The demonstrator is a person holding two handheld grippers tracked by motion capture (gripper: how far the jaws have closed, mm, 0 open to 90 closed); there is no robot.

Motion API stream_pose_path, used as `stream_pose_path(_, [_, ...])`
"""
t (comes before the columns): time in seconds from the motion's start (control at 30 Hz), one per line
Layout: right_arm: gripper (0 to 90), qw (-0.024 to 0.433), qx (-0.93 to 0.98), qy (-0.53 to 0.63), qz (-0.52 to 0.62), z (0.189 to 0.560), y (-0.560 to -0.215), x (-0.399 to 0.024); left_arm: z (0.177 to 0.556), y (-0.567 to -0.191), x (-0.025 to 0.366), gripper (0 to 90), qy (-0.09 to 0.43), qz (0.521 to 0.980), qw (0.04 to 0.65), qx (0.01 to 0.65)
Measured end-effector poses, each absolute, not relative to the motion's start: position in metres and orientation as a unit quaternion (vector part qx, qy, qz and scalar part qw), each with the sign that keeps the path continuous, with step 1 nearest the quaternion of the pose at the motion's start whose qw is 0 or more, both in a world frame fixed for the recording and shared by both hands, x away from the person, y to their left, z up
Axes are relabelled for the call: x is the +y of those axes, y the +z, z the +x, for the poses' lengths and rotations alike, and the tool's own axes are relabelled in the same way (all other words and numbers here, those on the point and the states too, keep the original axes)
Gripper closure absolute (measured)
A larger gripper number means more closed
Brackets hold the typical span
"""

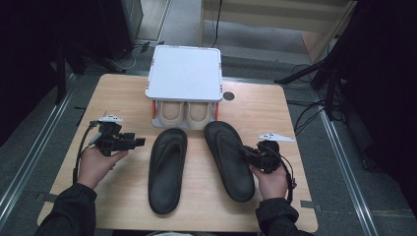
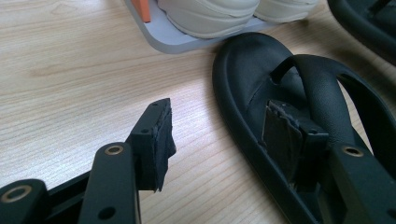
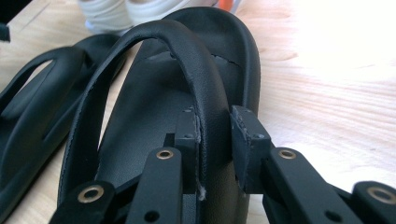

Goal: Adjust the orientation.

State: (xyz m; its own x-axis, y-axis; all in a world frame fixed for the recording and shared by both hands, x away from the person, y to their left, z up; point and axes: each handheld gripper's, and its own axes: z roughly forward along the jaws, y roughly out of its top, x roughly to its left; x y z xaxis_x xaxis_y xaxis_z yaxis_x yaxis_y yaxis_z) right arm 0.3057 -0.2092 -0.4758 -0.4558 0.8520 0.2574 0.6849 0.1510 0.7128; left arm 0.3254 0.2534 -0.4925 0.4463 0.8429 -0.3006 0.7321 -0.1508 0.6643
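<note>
Table: light wood table (image 1: 125, 93) with a dark floor around it, seen from above.
Left hand: the left hand (image 1: 96, 164) rested on the near left part of the table, well apart from the rack.
Left gripper: the left gripper (image 1: 140, 141) pointed toward the left sandal with its jaws spread wide and nothing between them (released); in the left gripper view (image 2: 224, 135) one pad (image 2: 156, 142) hung over bare wood and the other stood in front of the sandal's footbed.
Left sandal: black left sandal (image 1: 167, 167) lay flat on the table, toe toward the rack, just beside the right sandal; its strap (image 2: 322, 88) showed in the left gripper view.
Rack: white shoe rack (image 1: 184, 73) with orange posts stood at the far middle of the table, a pair of pale shoes (image 1: 184, 114) on its lower shelf (toes facing the sandals).
Right sandal: black right sandal (image 1: 227, 160) lay slightly slanted, toe just beside the rack's lower shelf.
Right gripper: the right gripper (image 1: 246, 153) sat at the sandal's outer edge; in the right gripper view (image 3: 215, 140) its jaws straddled the strap (image 3: 205, 93), one pad (image 3: 189, 135) touching it, the other (image 3: 247, 140) close beside it; whether it was truly clamped I could not tell.
Right hand: the right hand (image 1: 270, 181) held that gripper near the table's right front.
</note>
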Motion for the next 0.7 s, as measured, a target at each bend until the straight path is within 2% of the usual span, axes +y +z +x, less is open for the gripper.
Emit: stream_pose_path(0.7, [74.4, 0.079, 0.775, 0.389, 0.492, 0.297, -0.487, -0.185, 0.325, -0.492, 0.251, 43.3, 0.075, 0.761, 0.389, 0.514])
